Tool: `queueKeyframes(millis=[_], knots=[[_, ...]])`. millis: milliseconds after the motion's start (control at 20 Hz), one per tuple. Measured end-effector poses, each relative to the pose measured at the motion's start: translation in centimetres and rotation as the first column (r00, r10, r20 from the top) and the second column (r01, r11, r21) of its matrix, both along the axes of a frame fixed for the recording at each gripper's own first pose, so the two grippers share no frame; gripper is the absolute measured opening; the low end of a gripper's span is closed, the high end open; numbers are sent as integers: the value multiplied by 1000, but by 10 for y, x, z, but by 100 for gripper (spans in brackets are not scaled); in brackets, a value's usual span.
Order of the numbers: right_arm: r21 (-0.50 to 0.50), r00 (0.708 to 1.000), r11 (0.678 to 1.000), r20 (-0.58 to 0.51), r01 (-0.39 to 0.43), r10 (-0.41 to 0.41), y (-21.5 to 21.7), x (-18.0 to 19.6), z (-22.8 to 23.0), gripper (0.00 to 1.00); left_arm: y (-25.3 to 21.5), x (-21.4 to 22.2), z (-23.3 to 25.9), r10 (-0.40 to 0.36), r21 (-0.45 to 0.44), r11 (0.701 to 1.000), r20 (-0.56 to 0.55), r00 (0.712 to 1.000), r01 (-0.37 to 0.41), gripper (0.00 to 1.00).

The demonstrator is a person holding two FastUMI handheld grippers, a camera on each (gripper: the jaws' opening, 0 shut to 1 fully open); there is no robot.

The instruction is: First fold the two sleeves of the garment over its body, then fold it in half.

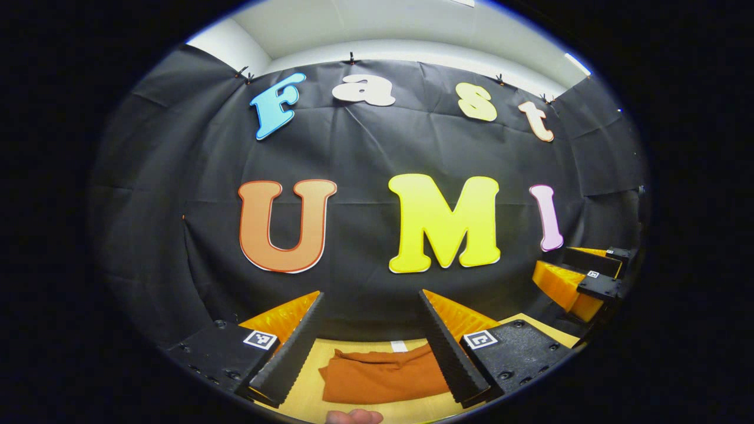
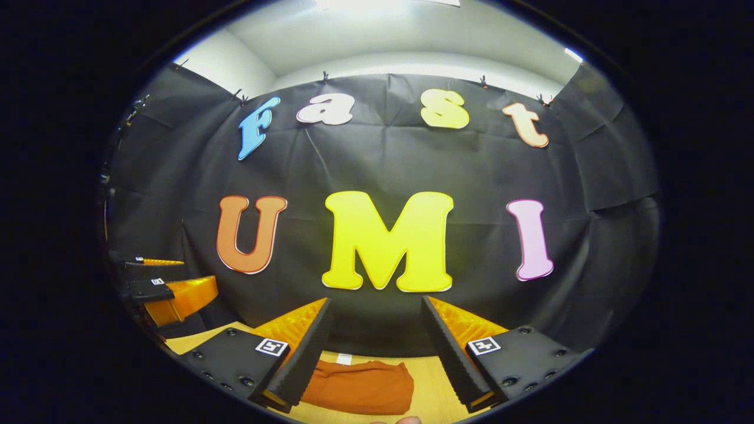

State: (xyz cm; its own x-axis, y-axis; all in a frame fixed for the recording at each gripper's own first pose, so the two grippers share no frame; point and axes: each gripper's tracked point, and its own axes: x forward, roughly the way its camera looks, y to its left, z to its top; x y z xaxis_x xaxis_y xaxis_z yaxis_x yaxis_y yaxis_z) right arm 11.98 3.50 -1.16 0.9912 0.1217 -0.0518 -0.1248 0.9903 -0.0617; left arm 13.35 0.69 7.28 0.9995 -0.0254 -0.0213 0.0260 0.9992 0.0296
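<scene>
A rust-orange garment [image 1: 383, 377] lies folded into a compact bundle on the pale wooden table [image 1: 306, 394], low in the left gripper view between the fingers. In the right gripper view the same garment [image 2: 359, 386] shows as a rounded folded heap. My left gripper [image 1: 371, 297] is open and held well above the cloth, nothing between its fingers. My right gripper [image 2: 374, 303] is also open and empty, raised over the table. At the right edge of the left gripper view I see the right gripper [image 1: 589, 280]. At the left edge of the right gripper view I see the left gripper [image 2: 165, 288].
The black cloth wall [image 1: 377, 153] closes off the back just behind the table. A fingertip [image 1: 353, 417] pokes in at the bottom of the left gripper view. A small white tag [image 1: 399, 346] lies on the table behind the garment.
</scene>
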Motion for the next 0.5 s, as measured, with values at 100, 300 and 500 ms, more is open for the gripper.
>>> queueKeyframes(millis=[100, 300, 500], knots=[[-6, 1000, 1000, 12, -3, 3, 1, -13, -2, 94, -7, -10, 0, -14, 12, 1000, 22, 1000, 14, 99], [-1, 1000, 1000, -12, 5, -5, 0, -26, -13, 94, -17, -23, -10, -27, 24, 999, 11, 1000, 27, 99], [-4, 1000, 1000, -11, 16, -16, -2, -28, -15, 94, -13, -24, -12, -3, 12, 1000, -7, 1000, 3, 89]])
